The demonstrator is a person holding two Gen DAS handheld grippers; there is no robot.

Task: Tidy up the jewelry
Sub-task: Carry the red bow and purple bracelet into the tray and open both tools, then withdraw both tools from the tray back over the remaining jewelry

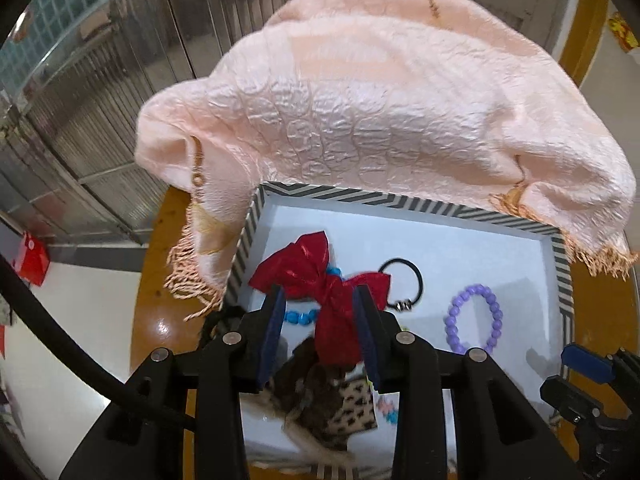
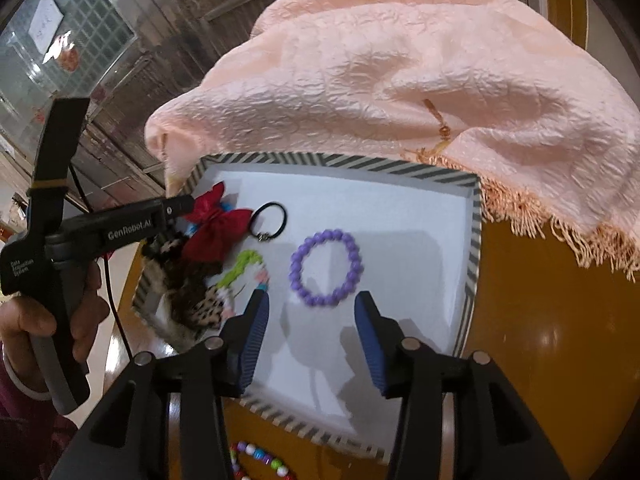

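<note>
The left gripper [image 1: 320,300] has its dark blue pads closed against the sides of a shiny red bow [image 1: 320,280], which sticks up between them. Just beyond the pads, partly under the bow, lies a turquoise bead bracelet [image 1: 298,317]; to their right, a black hair tie [image 1: 402,280], then a purple bead bracelet [image 1: 476,320] farther right. Below the pads sits a leopard-print fabric piece [image 1: 352,412].

The right gripper [image 2: 310,312] hangs with its pads wide apart, holding nothing — the purple bracelet [image 2: 326,267] lies just ahead, between them. To its left are a green and white piece [image 2: 244,266], blurred, and the hair tie [image 2: 269,222].

All these rest in a white tray [image 2: 400,216] with a black-and-white striped rim. It sits on a glossy brown table [image 2: 540,340]. A pale pink fringed cloth [image 2: 380,80] is heaped past the tray's far edge. A multicoloured bead string [image 2: 260,460] lies on the table nearer than the tray.

Behind, metal shutters [image 1: 80,120] and glass blocks [image 1: 60,12] — pale floor below.
</note>
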